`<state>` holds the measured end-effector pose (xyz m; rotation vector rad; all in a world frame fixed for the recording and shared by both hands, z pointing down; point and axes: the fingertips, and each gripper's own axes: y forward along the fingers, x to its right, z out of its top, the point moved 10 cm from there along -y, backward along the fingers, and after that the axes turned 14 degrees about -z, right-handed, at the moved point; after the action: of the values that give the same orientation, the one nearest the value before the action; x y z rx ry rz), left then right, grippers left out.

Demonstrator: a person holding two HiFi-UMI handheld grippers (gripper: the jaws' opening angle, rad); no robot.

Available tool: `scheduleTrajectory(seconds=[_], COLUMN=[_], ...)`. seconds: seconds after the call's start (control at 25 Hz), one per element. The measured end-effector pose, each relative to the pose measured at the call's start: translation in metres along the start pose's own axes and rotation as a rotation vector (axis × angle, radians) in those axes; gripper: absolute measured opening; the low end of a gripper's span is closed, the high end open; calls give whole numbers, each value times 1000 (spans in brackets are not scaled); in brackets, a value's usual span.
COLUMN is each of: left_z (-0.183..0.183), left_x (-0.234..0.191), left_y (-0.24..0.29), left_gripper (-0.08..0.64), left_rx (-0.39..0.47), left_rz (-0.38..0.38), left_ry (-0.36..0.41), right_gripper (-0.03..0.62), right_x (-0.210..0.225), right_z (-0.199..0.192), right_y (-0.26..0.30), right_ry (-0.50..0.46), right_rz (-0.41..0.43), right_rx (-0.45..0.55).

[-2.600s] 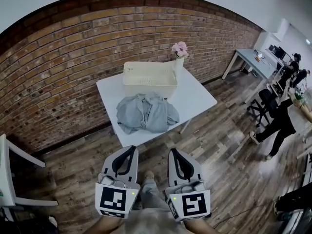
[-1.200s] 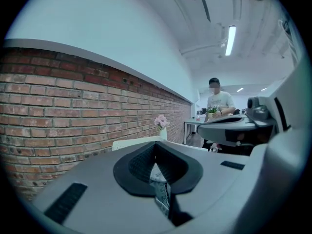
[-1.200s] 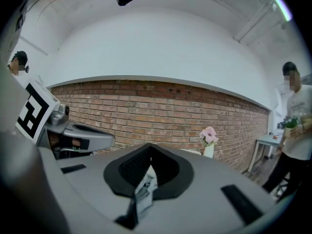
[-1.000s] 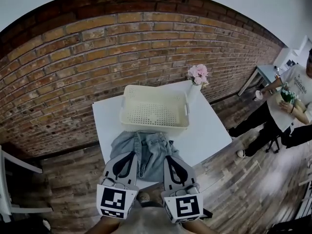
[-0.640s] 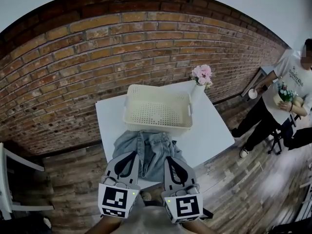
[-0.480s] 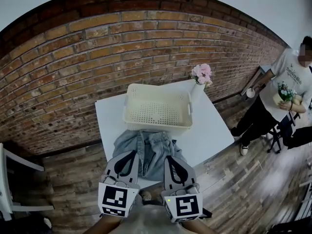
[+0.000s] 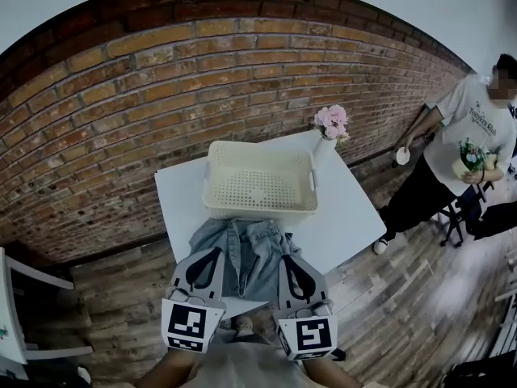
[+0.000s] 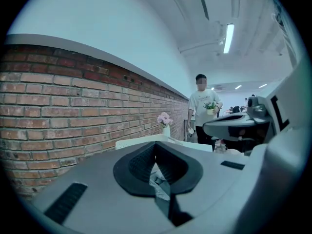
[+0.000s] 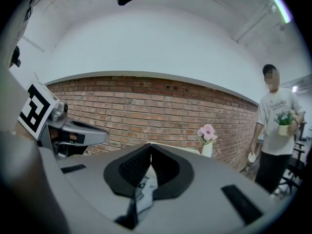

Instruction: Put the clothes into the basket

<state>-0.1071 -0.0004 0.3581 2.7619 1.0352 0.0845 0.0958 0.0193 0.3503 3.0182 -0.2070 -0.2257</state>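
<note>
You're standing at a small white table (image 7: 347, 217) pushed against a red brick wall (image 7: 145, 95), with a worn wooden plank floor (image 7: 404, 297) all round it and a strip light (image 8: 228, 37) on the white ceiling. On the table there is one cream basket (image 7: 258, 210) with a perforated bottom on the wall side, one heap of clothes (image 7: 246, 249) in pale blue-grey just in front of it and touching its near wall, and one white vase of pink flowers (image 7: 329, 128) at the basket's right far corner. The clothes lie on the tabletop, outside the basket. You hold two grippers, each with one marker cube: your left gripper (image 7: 210, 253) and your right gripper (image 7: 292, 259) both sit over the near edge of the heap, side by side and apart, and each has its jaws closed tip to tip. One person (image 7: 452, 144) stands to the right of the table holding a small potted plant. How many garments make up the heap you cannot tell, as the folds run together. The grippers cover the table's near edge and the front of the heap, so whether the tips touch the cloth is unclear. A white piece of furniture (image 7: 12, 297) at the left is cut off by the frame.
</note>
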Motion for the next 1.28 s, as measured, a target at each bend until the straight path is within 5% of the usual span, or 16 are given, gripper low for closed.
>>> scheduleTrajectory(seconds=[0.32, 0.48, 0.6, 0.88, 1.28], left_z=[-37, -57, -75, -111, -145], left_x=[-29, -45, -58, -83, -96], left_y=[18, 26, 34, 44, 57], left_gripper=[12, 28, 207, 387, 462], left_rx=[-119, -198, -246, -375, -497], left_rz=[-81, -107, -131, -176, -202], left_ry=[-32, -85, -144, -216, -252], right_gripper=[13, 127, 203, 343, 456], right_x=[11, 17, 23, 38, 44], right_z=[-34, -54, -71, -108, -146], right_y=[19, 31, 41, 59, 78], right_ry=[-16, -24, -13, -35, -82], right_rz=[-14, 7, 33, 69, 122], right_rx=[-69, -139, -193, -325, -464])
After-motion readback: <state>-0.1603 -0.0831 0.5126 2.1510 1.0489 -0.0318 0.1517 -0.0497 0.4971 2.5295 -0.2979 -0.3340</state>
